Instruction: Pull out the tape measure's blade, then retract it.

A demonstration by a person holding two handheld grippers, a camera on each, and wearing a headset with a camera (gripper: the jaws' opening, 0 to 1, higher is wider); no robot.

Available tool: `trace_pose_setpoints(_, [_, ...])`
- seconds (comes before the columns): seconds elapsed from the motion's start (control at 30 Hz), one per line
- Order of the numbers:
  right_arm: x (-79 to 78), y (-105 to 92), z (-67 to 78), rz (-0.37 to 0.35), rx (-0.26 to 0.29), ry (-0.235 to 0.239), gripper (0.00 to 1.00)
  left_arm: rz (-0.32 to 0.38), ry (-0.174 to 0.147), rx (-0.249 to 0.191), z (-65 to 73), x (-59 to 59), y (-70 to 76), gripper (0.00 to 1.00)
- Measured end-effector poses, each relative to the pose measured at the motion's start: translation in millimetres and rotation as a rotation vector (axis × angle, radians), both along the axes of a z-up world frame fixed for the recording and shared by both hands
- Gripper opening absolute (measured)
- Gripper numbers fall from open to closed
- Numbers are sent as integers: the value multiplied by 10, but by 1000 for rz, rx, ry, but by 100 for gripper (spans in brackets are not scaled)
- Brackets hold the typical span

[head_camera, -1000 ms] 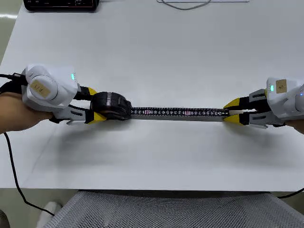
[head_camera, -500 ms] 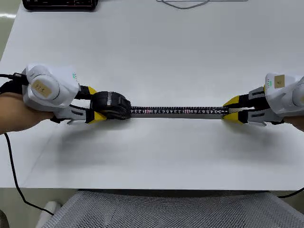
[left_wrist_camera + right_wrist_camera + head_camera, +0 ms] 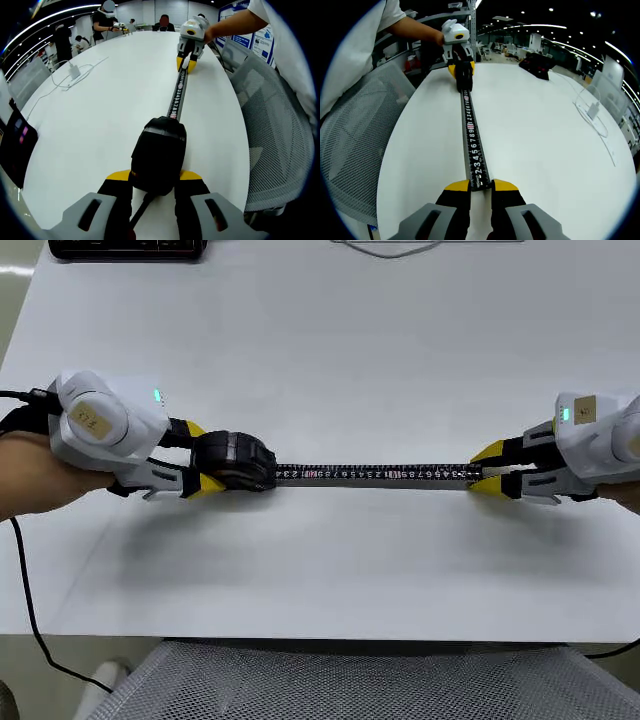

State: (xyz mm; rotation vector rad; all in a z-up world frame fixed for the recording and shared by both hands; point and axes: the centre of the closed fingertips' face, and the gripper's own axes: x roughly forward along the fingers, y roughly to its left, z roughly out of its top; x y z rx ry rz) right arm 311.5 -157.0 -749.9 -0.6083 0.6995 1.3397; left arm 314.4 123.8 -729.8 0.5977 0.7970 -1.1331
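A black tape measure case (image 3: 234, 461) sits on the white table (image 3: 330, 350), with my left gripper (image 3: 196, 457) shut around it; the case (image 3: 159, 155) looms between the yellow-tipped jaws in the left gripper view. Its black blade (image 3: 375, 475) with white numbers stretches rightward, low over the table, to my right gripper (image 3: 488, 469), which is shut on the blade's end (image 3: 478, 185). In the right gripper view the blade (image 3: 469, 131) runs straight away to the case (image 3: 464, 70) and the left gripper (image 3: 456, 62). The right gripper (image 3: 187, 64) appears far off in the left gripper view.
A dark device (image 3: 128, 249) lies at the table's far left edge and a white cable (image 3: 390, 250) at the far middle. A grey mesh chair (image 3: 350, 680) is below the near edge. A black cord (image 3: 22, 590) hangs at the left. People stand far behind the table (image 3: 110, 20).
The right gripper has edged slightly further right and up with the blade end, lengthening the pulled-out blade a little. The left gripper and case have stayed put.
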Motion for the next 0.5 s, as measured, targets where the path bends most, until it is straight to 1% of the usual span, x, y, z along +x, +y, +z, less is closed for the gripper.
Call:
trace_pose_setpoints(0.13, [2,5,1,-2,-2,0,13,1,2,-2,1,0,-1,27])
trace_pose_setpoints(0.17, [-4,22,9,-4,5,5,13,4,5,-3,3,1,-3,27])
trace_pose_setpoints(0.3, [12,71,31,-20,12,10,19,8,12,-4,4,-5,-8,28])
trace_pose_setpoints(0.33, [13,79,31,-24,14,16,19,8,12,-5,4,-3,-9,28])
trace_pose_setpoints(0.47, [17,79,35,-26,17,16,19,4,11,-3,8,-11,-16,30])
trace_pose_setpoints(0.5, [17,79,41,-28,20,17,19,1,6,1,12,-11,-16,30])
